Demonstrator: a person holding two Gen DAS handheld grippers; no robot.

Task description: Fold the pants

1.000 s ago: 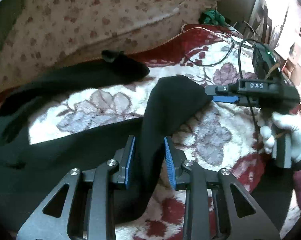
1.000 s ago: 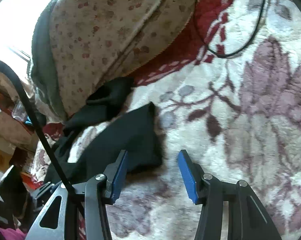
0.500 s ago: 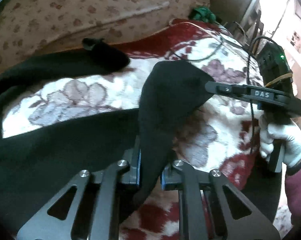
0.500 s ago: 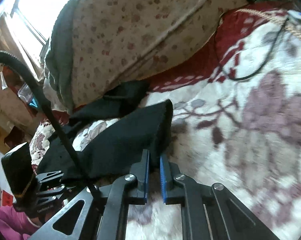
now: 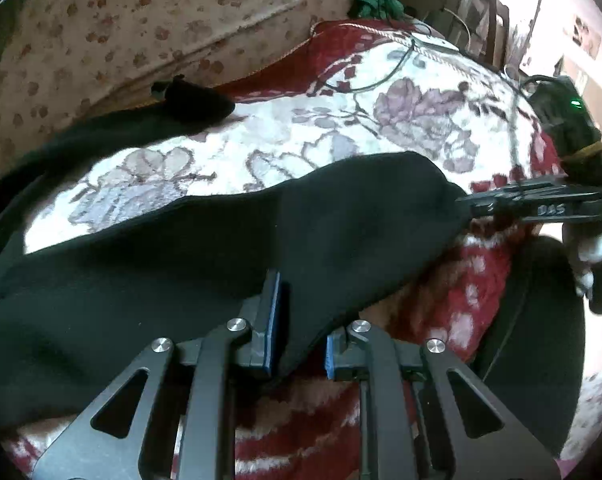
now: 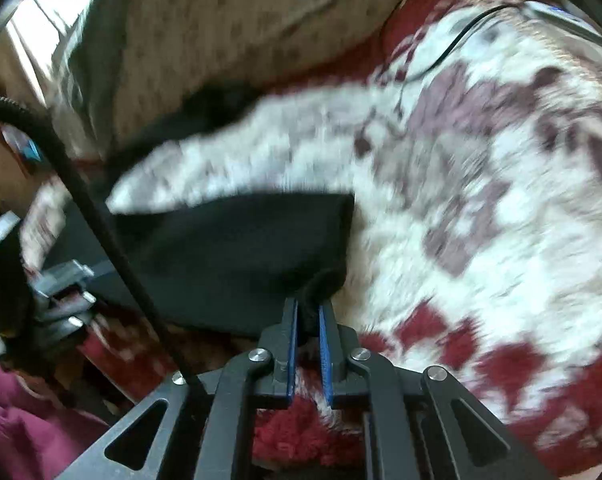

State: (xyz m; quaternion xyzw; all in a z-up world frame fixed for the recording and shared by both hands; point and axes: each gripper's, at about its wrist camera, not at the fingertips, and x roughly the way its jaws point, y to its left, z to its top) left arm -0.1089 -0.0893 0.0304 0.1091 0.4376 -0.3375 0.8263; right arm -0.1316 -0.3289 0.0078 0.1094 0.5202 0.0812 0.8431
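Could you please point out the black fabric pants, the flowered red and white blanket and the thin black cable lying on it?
Black fabric pants (image 5: 341,216): left wrist view, middle of the lifted leg.
Flowered red and white blanket (image 5: 413,108): left wrist view, bare purple flower.
Thin black cable (image 5: 385,76): left wrist view, its curved stretch on the blanket.

Black pants (image 5: 229,248) — one leg end lifted — across floral blanket.

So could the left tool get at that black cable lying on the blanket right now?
Probably not as things stand: the left tool is shut on the black pants, and the cable lies beyond them across the floral blanket.
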